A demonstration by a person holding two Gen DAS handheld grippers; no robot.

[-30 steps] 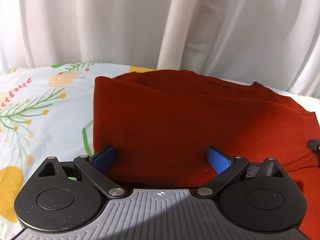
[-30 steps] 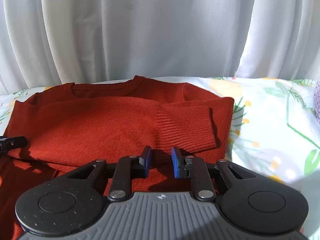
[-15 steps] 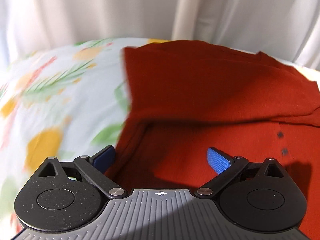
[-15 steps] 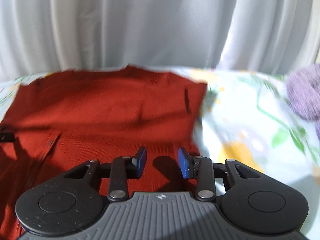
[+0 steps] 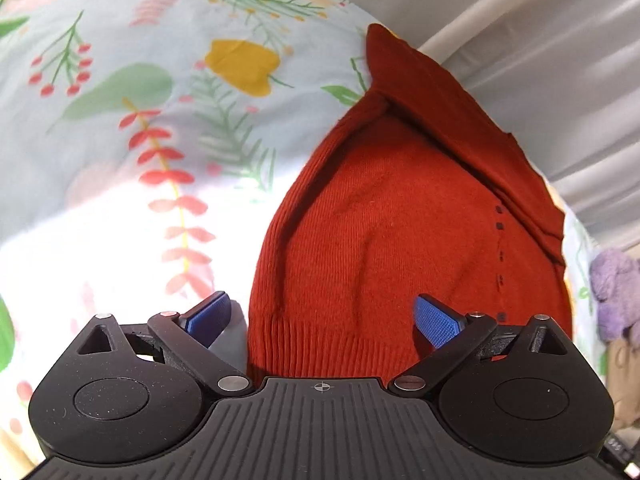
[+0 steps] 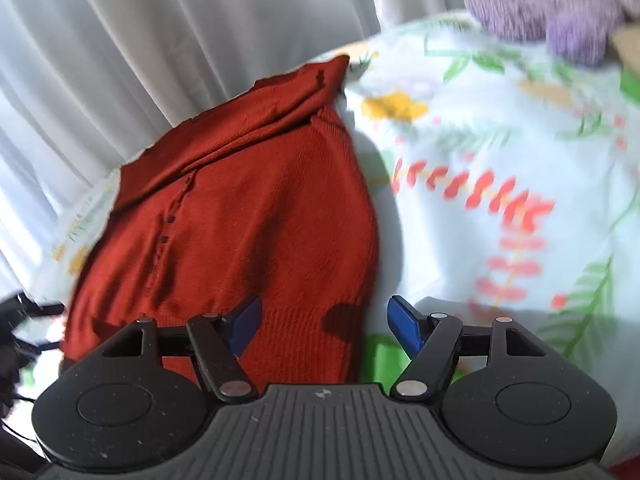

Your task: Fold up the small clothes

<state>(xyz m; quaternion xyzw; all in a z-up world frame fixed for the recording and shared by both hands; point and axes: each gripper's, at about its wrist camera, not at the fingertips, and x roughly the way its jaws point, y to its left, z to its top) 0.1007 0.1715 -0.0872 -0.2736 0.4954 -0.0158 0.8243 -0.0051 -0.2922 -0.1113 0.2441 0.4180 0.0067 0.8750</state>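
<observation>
A rust-red knit sweater lies flat on a floral sheet, its sleeves folded across the top and its ribbed hem nearest to me. My left gripper is open over the hem's left corner, its blue pads wide apart and off the cloth. In the right wrist view the same sweater runs away from the hem. My right gripper hangs over the hem's right corner; its jaws are opening, with the hem edge below the gap and the pads not pressing on it.
White curtains hang close behind the bed. A purple knitted garment lies at the far right, also seen as a purple knitted garment in the left wrist view. Dark cables and gear sit at the left edge. Floral sheet surrounds the sweater.
Both grippers have drawn back from the folded sleeves to the sweater's hem and rolled, so the sweater now appears tilted. The right gripper's jaws went from nearly shut to wide apart.
</observation>
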